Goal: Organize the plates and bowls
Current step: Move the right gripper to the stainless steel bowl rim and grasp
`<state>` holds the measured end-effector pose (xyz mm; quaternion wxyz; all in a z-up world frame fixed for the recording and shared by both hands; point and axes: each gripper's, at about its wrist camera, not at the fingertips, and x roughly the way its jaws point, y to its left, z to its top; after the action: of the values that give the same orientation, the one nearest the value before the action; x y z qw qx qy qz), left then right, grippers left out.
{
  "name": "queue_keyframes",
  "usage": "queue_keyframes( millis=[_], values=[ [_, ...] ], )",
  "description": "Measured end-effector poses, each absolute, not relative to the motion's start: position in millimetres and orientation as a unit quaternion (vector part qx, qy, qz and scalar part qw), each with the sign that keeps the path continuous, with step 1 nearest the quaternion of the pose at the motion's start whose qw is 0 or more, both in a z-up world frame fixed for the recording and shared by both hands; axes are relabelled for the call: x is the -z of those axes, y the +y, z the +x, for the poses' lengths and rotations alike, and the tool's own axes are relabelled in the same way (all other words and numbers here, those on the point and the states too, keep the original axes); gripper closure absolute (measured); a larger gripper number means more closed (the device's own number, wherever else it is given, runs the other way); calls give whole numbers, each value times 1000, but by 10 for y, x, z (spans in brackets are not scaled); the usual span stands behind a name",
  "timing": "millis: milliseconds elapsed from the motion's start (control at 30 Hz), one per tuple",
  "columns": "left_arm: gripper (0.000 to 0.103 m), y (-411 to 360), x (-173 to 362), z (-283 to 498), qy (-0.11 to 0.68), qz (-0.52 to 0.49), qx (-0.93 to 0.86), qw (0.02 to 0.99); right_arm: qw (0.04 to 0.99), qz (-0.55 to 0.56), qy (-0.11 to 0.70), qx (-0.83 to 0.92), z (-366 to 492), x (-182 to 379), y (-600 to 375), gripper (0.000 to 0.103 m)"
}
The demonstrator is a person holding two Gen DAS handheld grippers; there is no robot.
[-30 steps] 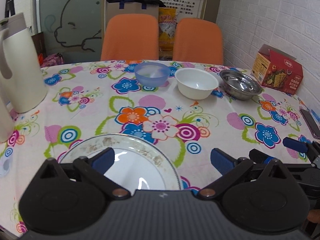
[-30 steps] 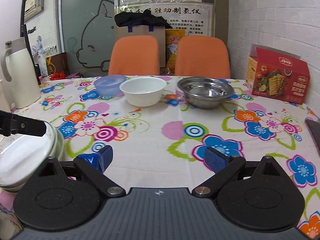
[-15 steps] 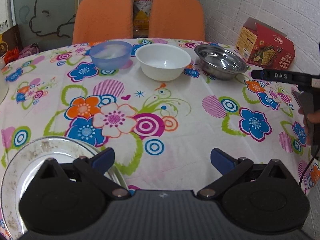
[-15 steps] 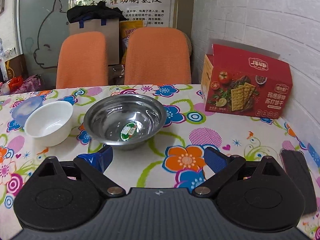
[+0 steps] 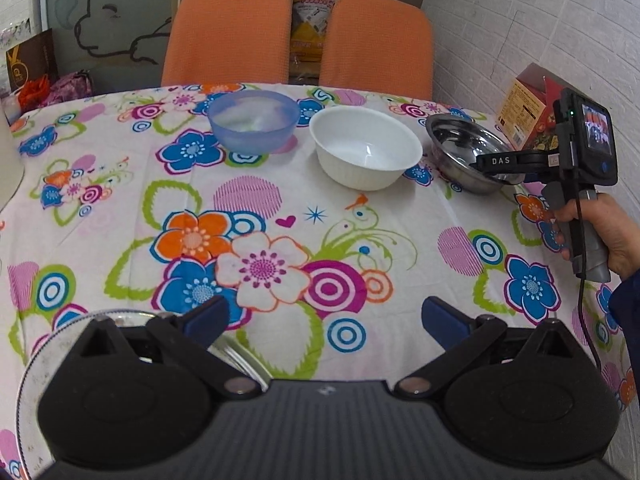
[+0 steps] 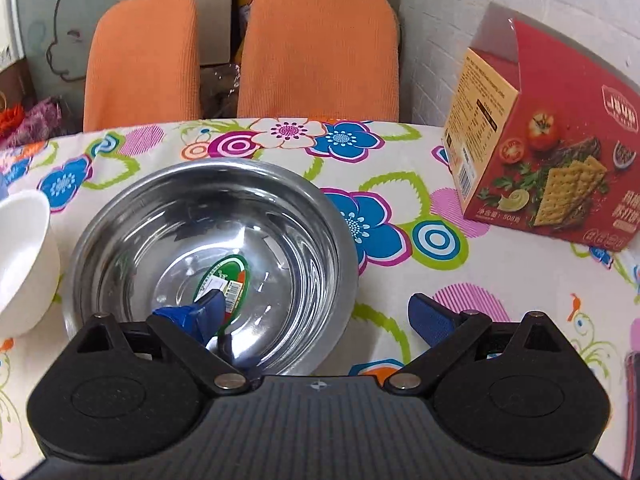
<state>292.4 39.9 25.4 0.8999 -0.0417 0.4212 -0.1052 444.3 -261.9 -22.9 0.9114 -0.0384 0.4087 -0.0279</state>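
Spread wide, the right gripper (image 6: 320, 316) straddles the near rim of the steel bowl (image 6: 280, 216): its left finger (image 6: 208, 312) sits inside the bowl, over the green sticker on the bottom, and its right finger lies outside, above the flowered tablecloth (image 6: 400, 280). Nothing is clamped between them; whether the inner finger touches the metal cannot be told. Just left of the steel bowl stands the white bowl (image 6: 20, 260), and to the right, well apart, a red cracker box (image 6: 552, 152).

From the left wrist view, the left gripper (image 5: 320, 316) is equally wide open and holds nothing. Its left finger hangs over the rim of a white plate (image 5: 32, 364) at the near edge of the table. Farther off, a blue bowl (image 5: 254, 120), the white bowl and the steel bowl stand in a row. A hand (image 5: 600, 232) grips the right tool's handle. Behind the table are two orange chairs (image 5: 228, 32).
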Motion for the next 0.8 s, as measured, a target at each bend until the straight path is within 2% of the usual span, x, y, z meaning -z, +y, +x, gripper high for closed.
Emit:
queue_keyframes(
  millis=[400,800],
  values=[
    [2,241,-259,2834,424,-33,113,898,895,-77,440,7,4111,165,-2569,17],
    [2,53,-336,2571,414,-18,129,901,890,-87,446,-42,3275,172,-2497,17]
  ],
)
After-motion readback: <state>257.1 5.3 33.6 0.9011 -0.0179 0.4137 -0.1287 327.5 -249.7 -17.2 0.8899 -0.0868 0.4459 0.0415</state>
